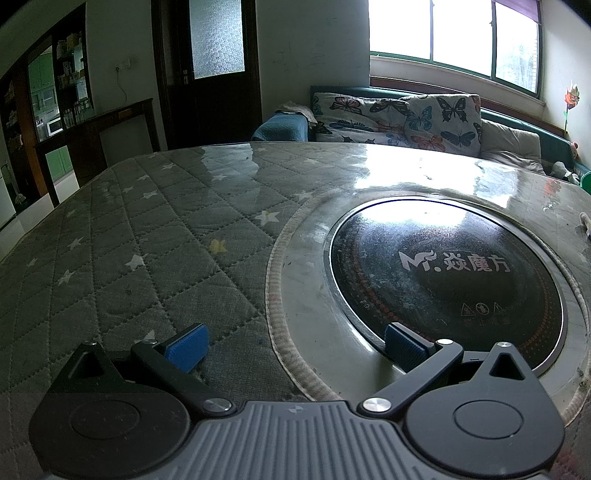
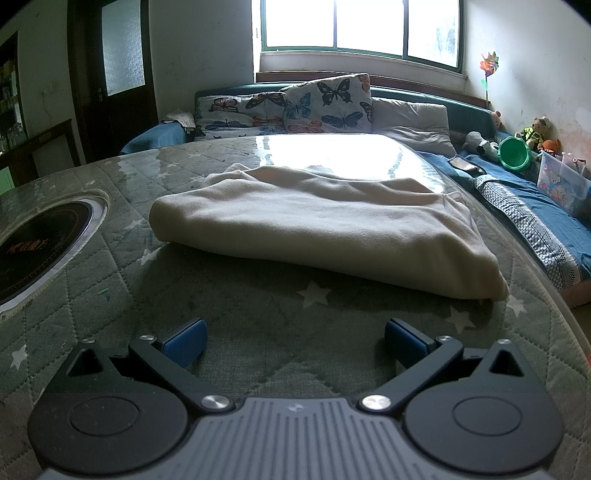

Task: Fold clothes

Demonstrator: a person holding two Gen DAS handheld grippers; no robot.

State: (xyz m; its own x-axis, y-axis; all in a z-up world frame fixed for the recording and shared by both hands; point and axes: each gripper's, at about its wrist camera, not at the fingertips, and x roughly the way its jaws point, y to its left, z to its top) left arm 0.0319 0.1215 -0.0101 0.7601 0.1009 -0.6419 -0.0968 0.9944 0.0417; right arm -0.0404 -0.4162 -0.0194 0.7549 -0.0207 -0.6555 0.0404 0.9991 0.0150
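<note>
daylight pours from the window (image 2: 360, 27), blown out white, leaving the room dim. strong glare washes the glossy table cover (image 2: 332, 155). fisheye bending curves the edges, with dark vignetted corners; the cream cloth (image 2: 314, 229) casts soft shadow.

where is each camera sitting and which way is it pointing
Left wrist: on the left gripper, low over the quilted table cover, facing the round black cooktop and butterfly cushions; its own open jaws show.
Right wrist: on the right gripper, facing the folded cream garment and window; its own open jaws show.
Shared: cooktop, table cover, cushions, window.
</note>
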